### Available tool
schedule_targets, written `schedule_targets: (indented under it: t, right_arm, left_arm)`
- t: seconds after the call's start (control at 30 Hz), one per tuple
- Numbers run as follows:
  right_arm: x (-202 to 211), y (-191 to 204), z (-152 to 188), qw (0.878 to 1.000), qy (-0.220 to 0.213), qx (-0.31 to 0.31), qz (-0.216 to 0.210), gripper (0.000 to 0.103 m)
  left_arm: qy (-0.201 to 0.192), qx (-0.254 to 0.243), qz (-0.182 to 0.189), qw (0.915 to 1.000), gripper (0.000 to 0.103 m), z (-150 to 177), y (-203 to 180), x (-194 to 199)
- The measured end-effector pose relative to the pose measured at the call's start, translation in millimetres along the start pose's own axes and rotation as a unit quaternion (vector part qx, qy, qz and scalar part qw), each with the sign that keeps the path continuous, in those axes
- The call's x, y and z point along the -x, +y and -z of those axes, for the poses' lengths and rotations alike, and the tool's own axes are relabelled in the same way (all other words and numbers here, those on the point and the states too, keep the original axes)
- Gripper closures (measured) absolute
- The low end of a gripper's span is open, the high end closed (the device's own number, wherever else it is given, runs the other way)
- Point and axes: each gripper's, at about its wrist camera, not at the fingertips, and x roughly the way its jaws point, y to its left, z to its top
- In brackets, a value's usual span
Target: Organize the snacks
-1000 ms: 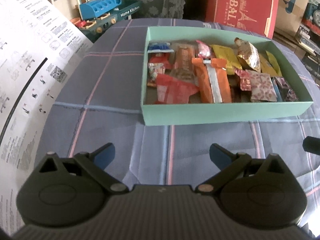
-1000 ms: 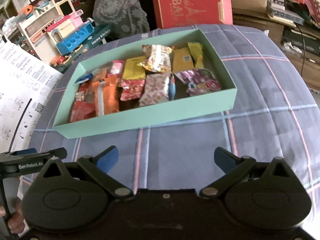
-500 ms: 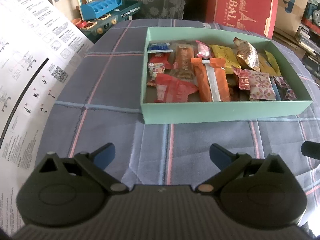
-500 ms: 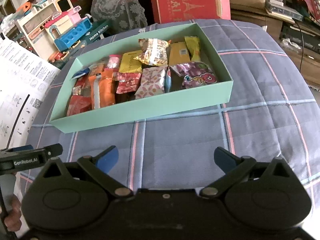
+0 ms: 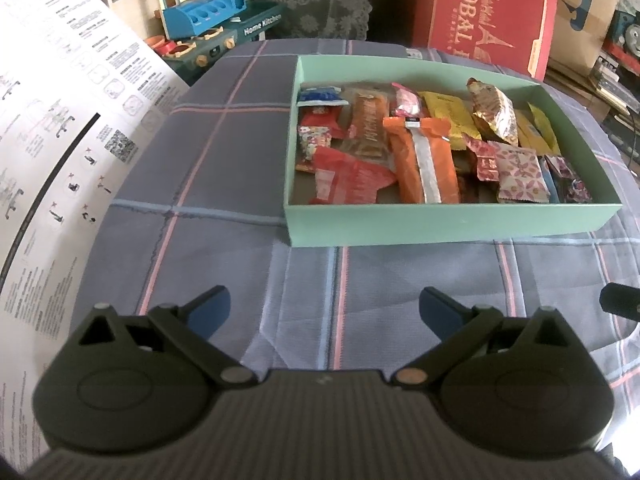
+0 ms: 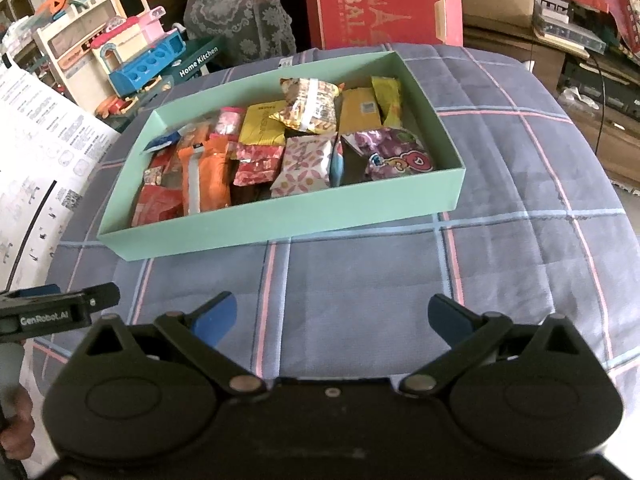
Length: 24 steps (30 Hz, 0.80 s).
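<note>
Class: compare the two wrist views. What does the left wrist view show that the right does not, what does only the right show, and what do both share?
Only the left wrist view shows the open left gripper head-on. Only the right shows the open right gripper, the left gripper's side, a hand and the purple packet in full. Both share the green box of snacks, the orange packet, the plaid cloth and the red carton.

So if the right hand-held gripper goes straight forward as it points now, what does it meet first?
Probably the near wall of the green box. The open right hand-held gripper points at it over bare checked cloth; its height is unclear.
</note>
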Motion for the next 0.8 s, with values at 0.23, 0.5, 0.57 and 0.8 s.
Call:
schedule_targets:
  t: [0.23,0.5,0.57,0.8]
  right_arm:
    - [2.2,1.7,-4.9,1.0,-0.006,0.01,0.006,0.0]
    - [-1.5,4.0,-6.4,1.0,-0.004,0.017,0.006,0.0]
    - [-2.5,3.6,-6.3,1.0,-0.004,0.018,0.007,0.0]
    - [-2.4,3.6,-7.8,1.0,-0.007,0.018,0.007,0.0]
  left_arm:
    - [-0.001,0.001,0.0,1.0,0.0,-1.2,1.1,0.7]
    - [0.004,0.009,0.009,0.9999,0.0,-0.5,5.2,-1.4]
    - [0.005,0.009,0.007,0.9999,0.0,0.1,5.4,-2.0]
    - [0.001,-0.004,0.005,1.0,0.0,1.7,2.4,0.1]
